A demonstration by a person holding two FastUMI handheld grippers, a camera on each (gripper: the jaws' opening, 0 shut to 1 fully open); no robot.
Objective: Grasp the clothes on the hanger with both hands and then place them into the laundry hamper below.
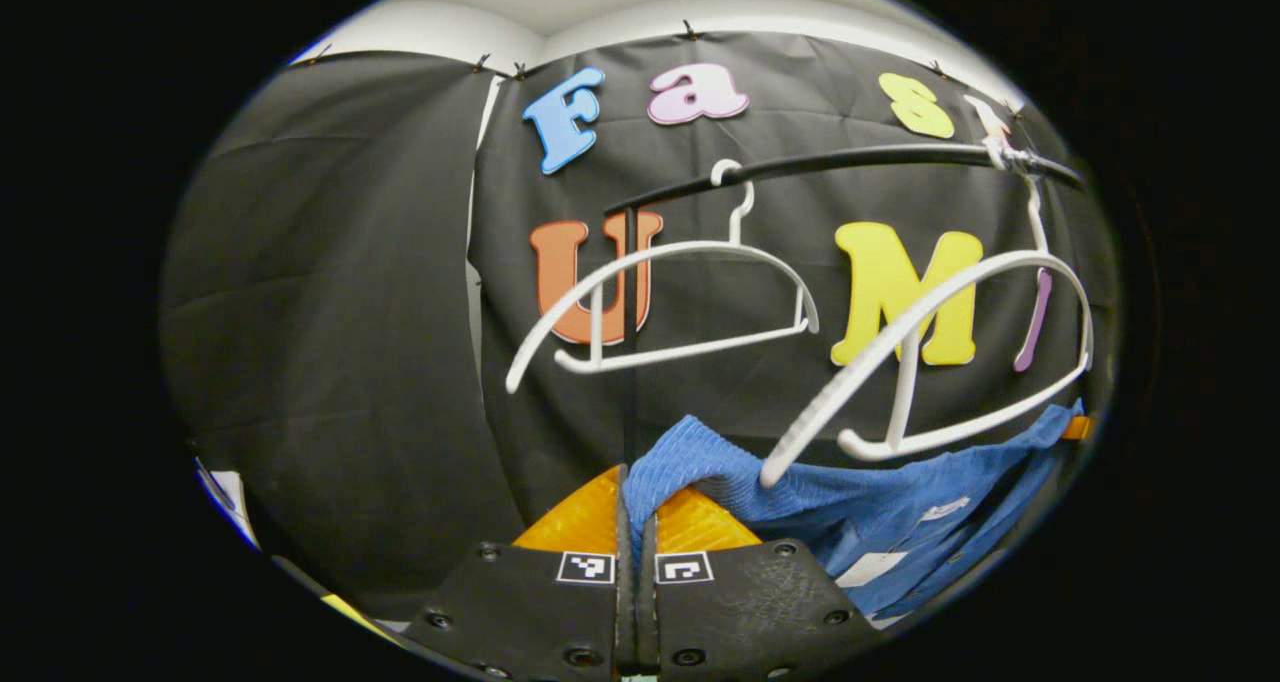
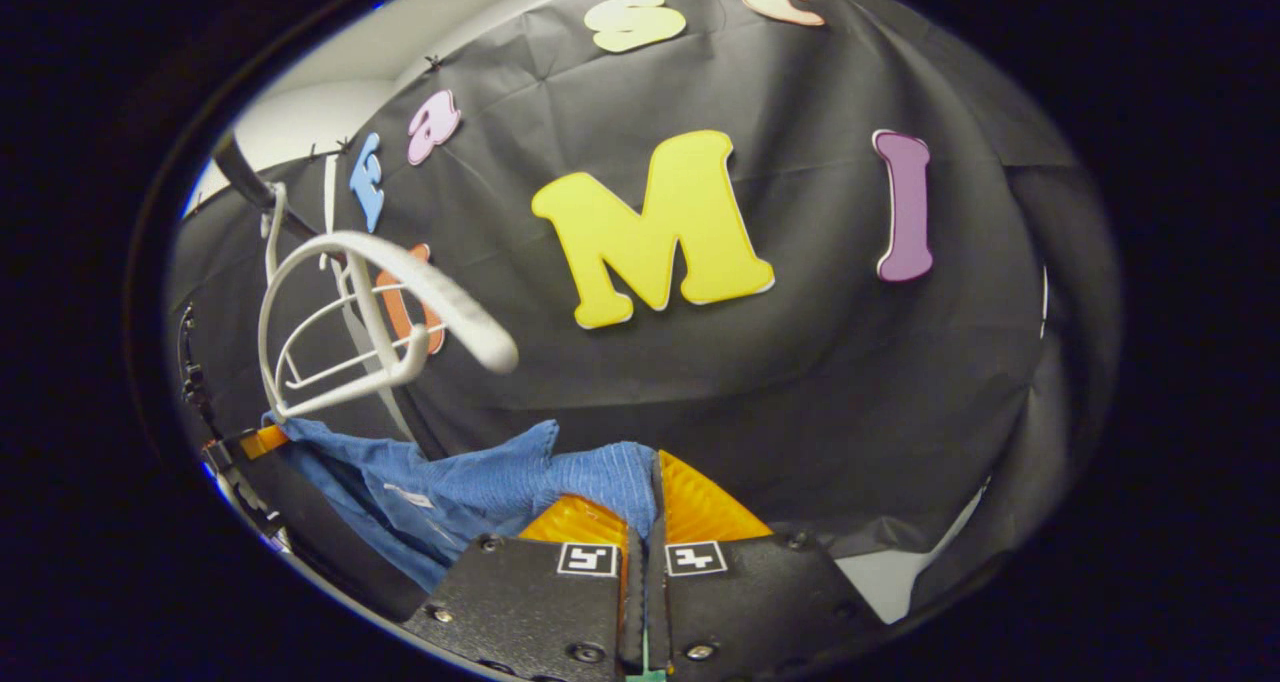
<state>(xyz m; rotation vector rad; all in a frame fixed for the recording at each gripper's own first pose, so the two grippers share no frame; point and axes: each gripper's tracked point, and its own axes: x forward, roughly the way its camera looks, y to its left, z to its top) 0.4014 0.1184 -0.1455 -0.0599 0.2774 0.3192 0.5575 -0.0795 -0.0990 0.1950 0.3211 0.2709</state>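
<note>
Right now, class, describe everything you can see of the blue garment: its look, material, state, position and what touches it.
The blue garment is a soft, ribbed-looking knit with pale tags showing inside. It is off the white hangers, sagging just below them, stretched between the two grippers. The left gripper is shut on one bunched edge; the right gripper is shut on the other edge. The hamper is out of sight.

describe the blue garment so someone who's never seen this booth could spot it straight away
Find the black rail across the black cloth wall, with two bare white hangers hooked on it. Below them, the blue garment stretches between the left hand-held gripper and the right hand-held gripper. It is the one soft blue ribbed thing, with small white tags.
</note>
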